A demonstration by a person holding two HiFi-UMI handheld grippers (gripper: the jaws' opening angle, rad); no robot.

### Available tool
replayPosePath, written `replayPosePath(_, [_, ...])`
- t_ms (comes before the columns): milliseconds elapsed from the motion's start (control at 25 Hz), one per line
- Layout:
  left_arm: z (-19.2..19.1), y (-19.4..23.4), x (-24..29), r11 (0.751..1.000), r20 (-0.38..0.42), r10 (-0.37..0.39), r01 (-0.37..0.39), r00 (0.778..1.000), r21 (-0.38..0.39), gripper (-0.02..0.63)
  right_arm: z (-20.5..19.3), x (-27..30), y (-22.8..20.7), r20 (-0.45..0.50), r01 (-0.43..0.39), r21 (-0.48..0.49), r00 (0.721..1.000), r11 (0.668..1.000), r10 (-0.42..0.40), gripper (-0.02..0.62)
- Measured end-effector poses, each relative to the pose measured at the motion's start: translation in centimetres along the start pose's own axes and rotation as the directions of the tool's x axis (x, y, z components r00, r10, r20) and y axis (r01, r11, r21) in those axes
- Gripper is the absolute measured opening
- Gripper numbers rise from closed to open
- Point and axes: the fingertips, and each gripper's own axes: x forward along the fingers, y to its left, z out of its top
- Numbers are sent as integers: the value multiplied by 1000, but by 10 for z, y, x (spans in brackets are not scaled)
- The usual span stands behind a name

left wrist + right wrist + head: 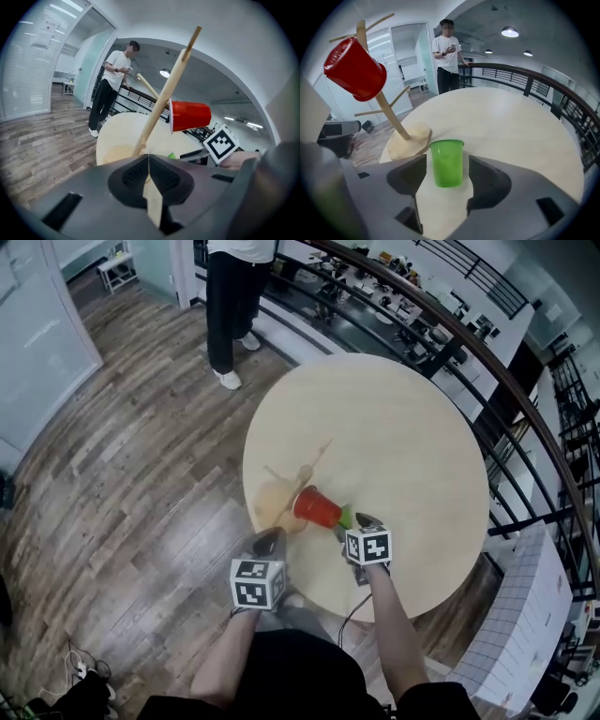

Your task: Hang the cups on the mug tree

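We see the round surface (pixel 403 446) carrying the wooden mug tree (pixel 408 143) near our edge. Our left gripper (pixel 149 161) has its fingers (pixel 131 176) pressed together, empty. Our right gripper (pixel 447 180) has its fingers (pixel 487 180) spread either side of the upright green cup (pixel 447 163), not touching it. The red cup (pixel 355 69) hangs on a tree peg.

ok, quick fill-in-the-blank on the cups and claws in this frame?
The cup hung on the tree is ___.
The green cup stands ___ on the table.
The right claw is ___, with the green cup between its jaws.
The left claw is ___.
Missing words: red; upright; open; shut.
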Motion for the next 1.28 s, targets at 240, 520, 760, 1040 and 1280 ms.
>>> replayPosePath(240, [1,9,5,1000,-15,17,-17,1000,5,14,-7,24,0,-61,-2,1,998,1000,2,290])
replayPosePath(520, [5,11,6,1000,-22,15,-15,1000,-2,14,-12,35,2,-94,-17,40,995,999,21,288])
replayPosePath(760, [0,12,6,1000,-17,19,-19,1000,5,13,-12,30,2,-88,3,47,996,999,2,268])
replayPosePath(1040, [-1,-2,2,1000,-6,-22,22,1000,21,14,11,-12,1,35,26,35,999,999,-27,268])
replayPosePath(1280, [-8,-15,-1,997,-11,-59,59,998,54,14,40,-70,-3,171,106,-42,980,993,-97,268])
